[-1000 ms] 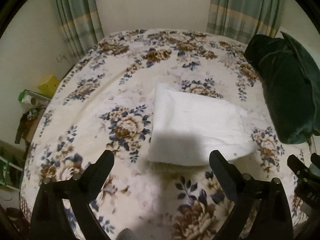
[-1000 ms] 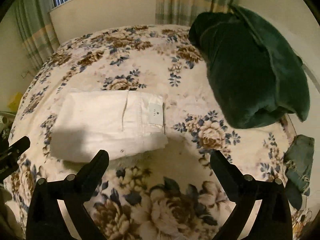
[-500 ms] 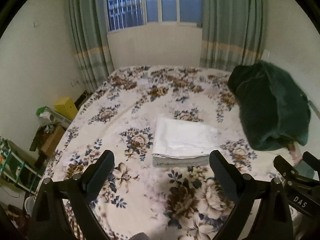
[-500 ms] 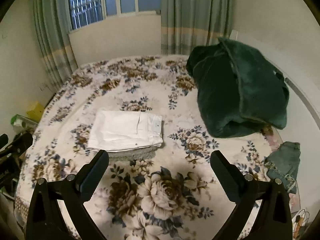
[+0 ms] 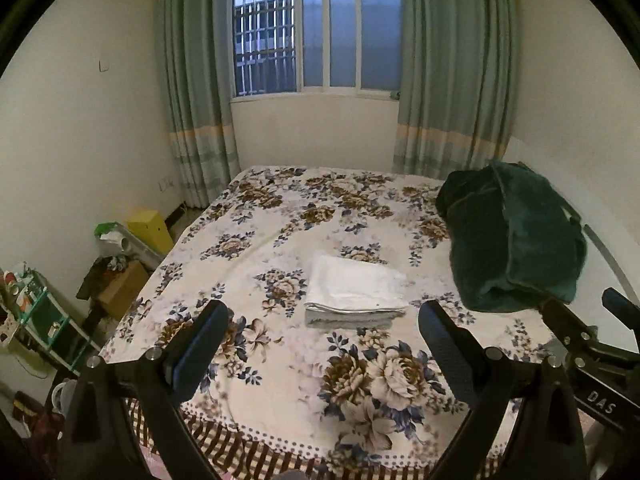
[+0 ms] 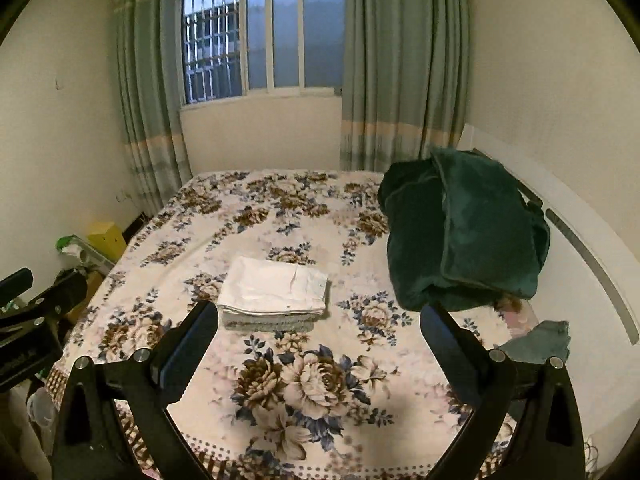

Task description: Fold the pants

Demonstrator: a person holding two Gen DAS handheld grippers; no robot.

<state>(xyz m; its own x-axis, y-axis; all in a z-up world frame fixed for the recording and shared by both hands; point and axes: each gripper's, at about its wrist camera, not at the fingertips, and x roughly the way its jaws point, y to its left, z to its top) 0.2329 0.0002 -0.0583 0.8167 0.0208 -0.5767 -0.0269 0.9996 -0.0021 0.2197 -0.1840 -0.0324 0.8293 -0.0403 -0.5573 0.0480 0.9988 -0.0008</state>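
The white pants (image 5: 354, 290) are seen folded flat mid-bed (image 5: 280, 216), nearer the foot edge. The left gripper (image 5: 322, 334) and right gripper (image 6: 318, 336) are both held spread wide, nothing pinched, well clear of the pants.

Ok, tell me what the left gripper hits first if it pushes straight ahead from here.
Probably the floral bedspread just short of the folded white pants. The open left gripper aims down at that patch; nothing stands between, though depth is hard to judge.

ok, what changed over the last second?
Both hand-held grippers pulled back and up from the bed: the left hand-held gripper and right hand-held gripper now see the whole room, and the folded white pants look much smaller. Nothing was grabbed or released. Both stayed open and empty; the pants and green blanket stayed put.
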